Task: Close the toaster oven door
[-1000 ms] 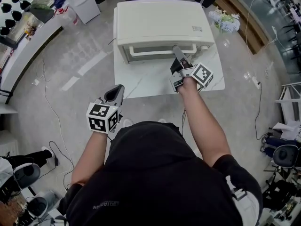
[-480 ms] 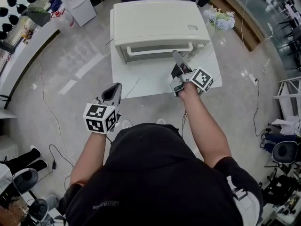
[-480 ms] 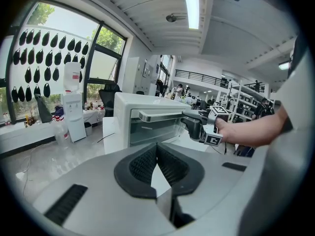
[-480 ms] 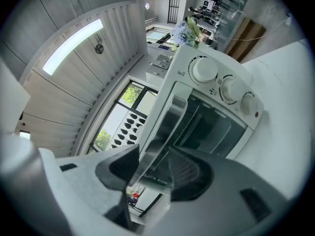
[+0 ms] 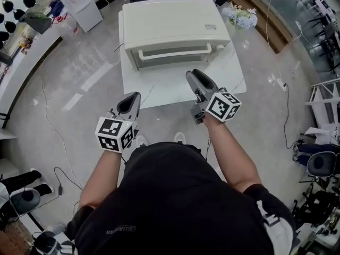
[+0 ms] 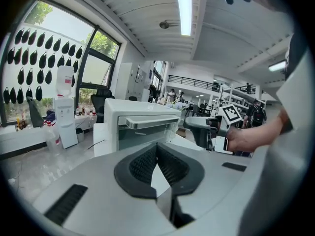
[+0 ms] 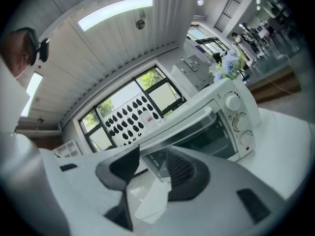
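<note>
Back from the handle it pressed a second ago, our right gripper (image 5: 195, 77) now hangs over the near part of the table (image 5: 159, 89). At left, our left gripper (image 5: 129, 101) has its jaws together, empty. Far centre, the toaster oven (image 5: 170, 20) sits with its door (image 5: 171, 54) closed. At right, the right gripper's jaws stand apart, holding nothing.

Bare tabletop (image 5: 159, 86) before toaster oven (image 5: 170, 23), flowers (image 5: 240, 17) near its right
</note>
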The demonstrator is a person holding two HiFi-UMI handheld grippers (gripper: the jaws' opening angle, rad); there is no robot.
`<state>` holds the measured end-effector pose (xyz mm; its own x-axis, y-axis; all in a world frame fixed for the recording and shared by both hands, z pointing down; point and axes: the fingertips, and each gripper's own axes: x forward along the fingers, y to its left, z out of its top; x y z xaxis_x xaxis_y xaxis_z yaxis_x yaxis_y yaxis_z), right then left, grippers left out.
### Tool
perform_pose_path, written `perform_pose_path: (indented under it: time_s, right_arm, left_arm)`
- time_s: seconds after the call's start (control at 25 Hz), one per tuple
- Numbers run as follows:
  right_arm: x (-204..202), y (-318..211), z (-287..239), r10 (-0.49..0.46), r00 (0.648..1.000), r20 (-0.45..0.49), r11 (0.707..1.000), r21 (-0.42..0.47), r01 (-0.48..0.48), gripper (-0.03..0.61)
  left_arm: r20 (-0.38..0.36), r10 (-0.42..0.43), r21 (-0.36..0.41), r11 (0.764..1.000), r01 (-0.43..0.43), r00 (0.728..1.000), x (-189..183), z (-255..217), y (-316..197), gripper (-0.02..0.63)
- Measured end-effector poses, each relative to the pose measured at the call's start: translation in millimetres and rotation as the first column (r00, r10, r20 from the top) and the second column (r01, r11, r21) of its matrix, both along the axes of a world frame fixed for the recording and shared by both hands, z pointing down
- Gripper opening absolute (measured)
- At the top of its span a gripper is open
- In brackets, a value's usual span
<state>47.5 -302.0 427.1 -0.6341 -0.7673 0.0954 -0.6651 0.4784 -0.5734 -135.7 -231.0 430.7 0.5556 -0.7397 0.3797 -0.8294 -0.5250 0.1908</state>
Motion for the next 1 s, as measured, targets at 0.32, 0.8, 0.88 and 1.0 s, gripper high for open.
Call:
perform_pose_path:
  time_s: [0.32,0.8,0.88,1.0]
  right_arm:
    - [-33.9,45.4,-21.1,-0.072,0.929,-0.363,0.974,0.176,0.144,0.073]
    - [-35.2,74.7,-25.7,-0.052,0.891,-0.452,0.968,0.196,0.156,0.002]
    - [-36.8,78.8,-22.9,-0.054,0.879,-0.473,0.966,0.197,0.165,0.002]
    - [-39.3,85.9,-17.5,-0.058,0.864,-0.501,0.964,0.196,0.178,0.002]
  left_arm:
    - [0.004,0.047,0.020,0.999,-0.047,0.999,13.6,-6.7,8.6,0.003]
    - [0.022,0.072,0.033,0.997,-0.073,0.997,19.8,-6.4,19.1,0.003]
    - [0.027,0.077,0.031,0.996,-0.078,0.997,20.4,-3.1,20.0,0.003]
    - [0.031,0.082,0.027,0.996,-0.083,0.996,20.4,2.0,22.8,0.003]
